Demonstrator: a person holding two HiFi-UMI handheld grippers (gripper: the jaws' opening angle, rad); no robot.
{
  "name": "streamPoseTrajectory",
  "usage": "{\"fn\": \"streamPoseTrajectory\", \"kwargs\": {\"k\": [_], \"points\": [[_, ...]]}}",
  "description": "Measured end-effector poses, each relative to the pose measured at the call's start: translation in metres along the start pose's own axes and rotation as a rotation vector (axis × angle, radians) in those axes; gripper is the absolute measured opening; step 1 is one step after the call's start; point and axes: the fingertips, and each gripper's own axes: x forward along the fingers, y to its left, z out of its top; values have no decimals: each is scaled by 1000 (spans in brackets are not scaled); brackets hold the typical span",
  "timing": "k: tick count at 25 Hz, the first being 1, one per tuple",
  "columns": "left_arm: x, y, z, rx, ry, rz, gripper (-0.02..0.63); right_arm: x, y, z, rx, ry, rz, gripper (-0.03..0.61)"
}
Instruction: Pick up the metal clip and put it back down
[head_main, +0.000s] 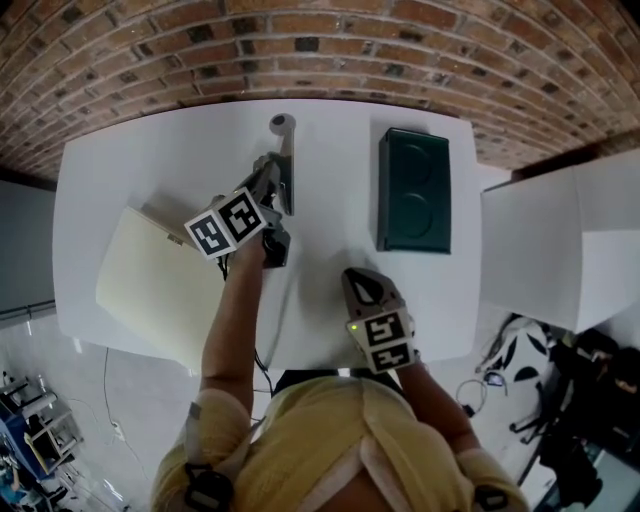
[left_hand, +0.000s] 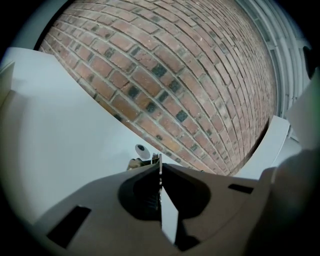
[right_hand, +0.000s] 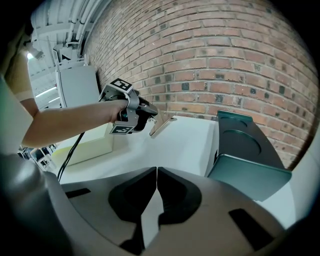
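The left gripper (head_main: 270, 186) was clamped tight on the metal clip (head_main: 286, 150). The thin metal was pinched edge-on between its pads, so most of the clip stuck out ahead of the jaw tips, rounded end farthest forward. Gripping it at the near end probably kept the jaws clear of the table (head_main: 330, 270) for setting it down. In the right gripper view the clip (right_hand: 162, 123) looked tilted and lifted off the surface, so the pick-up seemed done. The right gripper (head_main: 365, 285) sat behind and to the right of the working tool, jaws together on nothing, likely parked out of the way. A dark green box (head_main: 413, 190) lay well to the tool's right and a cream box (head_main: 150, 280) to its left and behind.
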Motion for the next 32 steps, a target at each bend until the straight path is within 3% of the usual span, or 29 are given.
{"fn": "streamPoseTrajectory", "kwargs": {"k": [13, 21, 32], "points": [[14, 30, 7, -49, -22, 59, 5, 3, -5, -7, 26, 23, -12, 5], [18, 36, 9, -75, -40, 49, 6, 6, -5, -8, 35, 29, -13, 5], [18, 38, 12, -45, -55, 78, 6, 9, -4, -6, 44, 25, -27, 5]]}}
